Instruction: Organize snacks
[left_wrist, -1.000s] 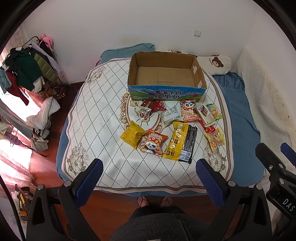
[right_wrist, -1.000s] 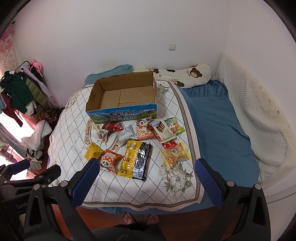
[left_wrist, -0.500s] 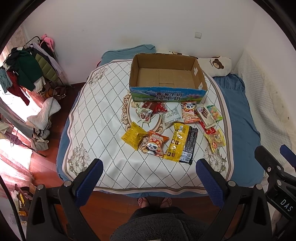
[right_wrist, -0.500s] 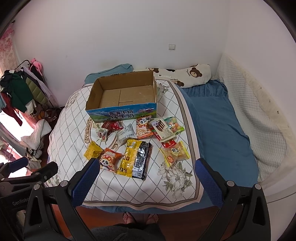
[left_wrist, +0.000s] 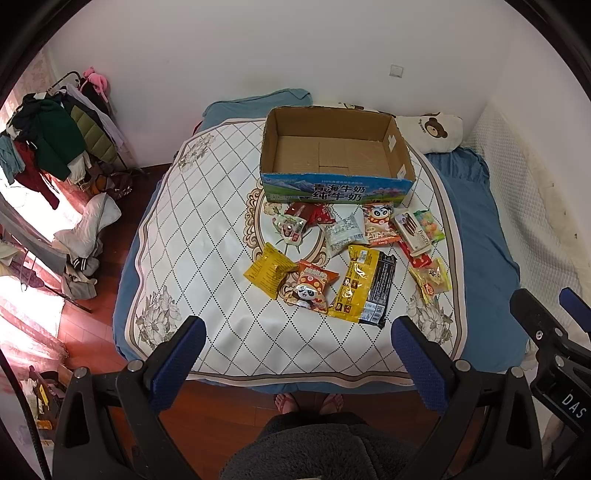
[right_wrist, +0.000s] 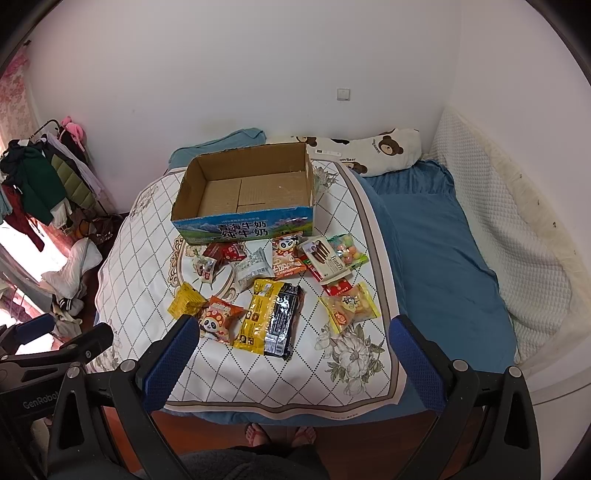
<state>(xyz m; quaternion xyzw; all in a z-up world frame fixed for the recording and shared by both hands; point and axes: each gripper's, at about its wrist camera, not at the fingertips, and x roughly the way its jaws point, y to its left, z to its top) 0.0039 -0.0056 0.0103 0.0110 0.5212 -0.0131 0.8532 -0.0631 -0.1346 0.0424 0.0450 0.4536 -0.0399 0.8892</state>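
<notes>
The snacks (left_wrist: 347, 254) lie in a bunch on the white bed cover (left_wrist: 207, 258), just in front of the cardboard box (left_wrist: 334, 158). They are well ahead of you. Your left gripper (left_wrist: 297, 356) and right gripper (right_wrist: 291, 354) both hang over the bed's near edge, spread wide, holding nothing.

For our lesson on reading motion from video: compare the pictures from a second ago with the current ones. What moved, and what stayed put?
Both grippers crept slightly toward the bed: in each view the cardboard box and snack packets sit a little lower than before. Nothing was gripped or released; the left gripper and right gripper keep their jaws wide open and empty. The box remains empty, and the packets lie unmoved on the quilt.
</notes>
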